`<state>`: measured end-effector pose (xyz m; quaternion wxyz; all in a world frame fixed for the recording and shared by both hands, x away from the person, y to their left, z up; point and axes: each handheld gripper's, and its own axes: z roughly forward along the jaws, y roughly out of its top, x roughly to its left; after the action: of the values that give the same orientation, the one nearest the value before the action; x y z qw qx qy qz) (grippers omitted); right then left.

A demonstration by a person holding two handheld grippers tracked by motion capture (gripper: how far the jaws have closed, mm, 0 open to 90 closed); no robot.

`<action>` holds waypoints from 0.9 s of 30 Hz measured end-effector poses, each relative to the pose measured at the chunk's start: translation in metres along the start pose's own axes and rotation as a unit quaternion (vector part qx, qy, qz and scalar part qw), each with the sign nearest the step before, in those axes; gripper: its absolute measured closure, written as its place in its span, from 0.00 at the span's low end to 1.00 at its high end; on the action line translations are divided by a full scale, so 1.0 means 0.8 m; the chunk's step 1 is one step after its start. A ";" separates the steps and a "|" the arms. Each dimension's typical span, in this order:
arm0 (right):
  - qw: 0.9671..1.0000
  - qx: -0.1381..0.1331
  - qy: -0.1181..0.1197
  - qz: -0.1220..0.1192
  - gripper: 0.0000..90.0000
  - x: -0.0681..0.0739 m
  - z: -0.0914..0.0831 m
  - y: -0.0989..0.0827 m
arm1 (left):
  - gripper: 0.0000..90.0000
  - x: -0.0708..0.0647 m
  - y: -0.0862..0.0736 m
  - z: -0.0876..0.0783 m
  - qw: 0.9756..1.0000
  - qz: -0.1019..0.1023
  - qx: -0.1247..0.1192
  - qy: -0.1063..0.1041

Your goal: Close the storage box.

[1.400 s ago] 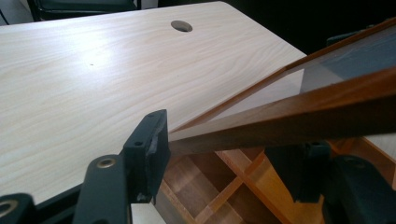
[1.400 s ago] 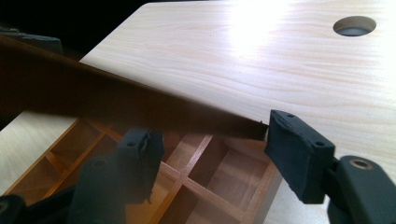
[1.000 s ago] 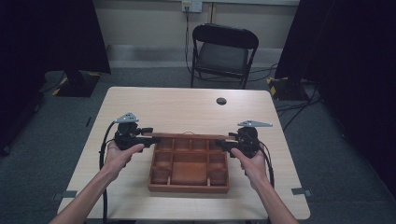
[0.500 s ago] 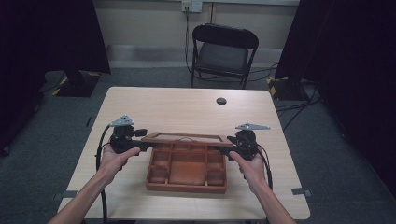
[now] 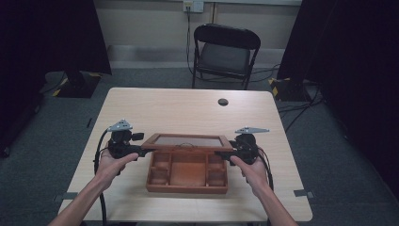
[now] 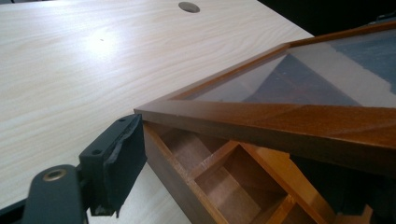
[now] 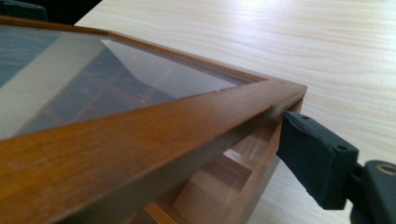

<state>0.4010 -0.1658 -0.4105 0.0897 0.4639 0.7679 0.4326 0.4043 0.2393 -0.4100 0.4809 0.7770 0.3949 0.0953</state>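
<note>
Lid (image 5: pixel 188 141) lowered further, both grippers' jaws holding its corners

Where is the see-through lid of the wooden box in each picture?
High view: the glass lid is at centre, raised over the wooden box, between both grippers.
Left gripper view: right half, tilted up.
Right gripper view: left and centre, slanting across.
Shared landmark: the pale wooden table.
</note>
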 end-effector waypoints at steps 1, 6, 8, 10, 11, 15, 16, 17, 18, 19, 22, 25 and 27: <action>1.000 0.004 -0.001 -0.001 0.27 -0.001 0.000 -0.001 | 0.20 0.000 -0.001 -0.001 1.000 -0.001 -0.001 -0.001; 1.000 0.007 -0.003 0.006 0.29 -0.005 -0.006 -0.006 | 0.19 0.003 -0.005 -0.004 1.000 -0.003 0.001 0.000; 1.000 0.010 -0.007 0.006 0.29 -0.009 -0.009 -0.009 | 0.19 0.003 -0.007 -0.003 1.000 0.000 0.004 -0.001; 1.000 0.010 -0.009 0.009 0.29 -0.013 -0.013 -0.013 | 0.19 0.002 -0.010 -0.003 1.000 0.003 0.011 -0.001; 1.000 0.010 -0.012 0.015 0.29 -0.015 -0.015 -0.015 | 0.19 0.001 -0.011 -0.002 1.000 0.002 0.015 -0.003; 0.999 0.010 -0.010 0.033 0.29 -0.025 -0.019 -0.019 | 0.21 0.000 -0.015 -0.002 1.000 -0.002 0.013 -0.006; 0.999 0.011 -0.011 0.032 0.29 -0.026 -0.019 -0.019 | 0.21 0.000 -0.015 -0.001 1.000 -0.003 0.013 -0.006; 0.999 0.013 -0.014 0.034 0.29 -0.027 -0.019 -0.019 | 0.21 0.000 -0.015 -0.001 1.000 -0.004 0.013 -0.006; 0.999 0.012 -0.014 0.033 0.30 -0.028 -0.019 -0.019 | 0.21 0.000 -0.015 -0.001 1.000 -0.004 0.011 -0.005; 0.999 0.010 -0.015 0.034 0.30 -0.029 -0.019 -0.019 | 0.21 0.000 -0.015 -0.002 1.000 -0.003 0.011 -0.005; 0.999 -0.001 -0.036 0.034 0.33 -0.030 -0.025 -0.019 | 0.20 0.001 -0.016 -0.002 1.000 -0.001 0.015 -0.007; 0.998 0.000 -0.039 0.039 0.32 -0.035 -0.029 -0.020 | 0.19 0.001 -0.017 -0.001 1.000 0.000 0.017 -0.009; 0.998 -0.001 -0.045 0.041 0.33 -0.038 -0.033 -0.021 | 0.19 0.001 -0.019 0.000 1.000 0.000 0.020 -0.014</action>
<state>0.3930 -0.2082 -0.4152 0.1069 0.5141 0.7431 0.4148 0.3969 0.2436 -0.4226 0.4710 0.7876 0.3897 0.0765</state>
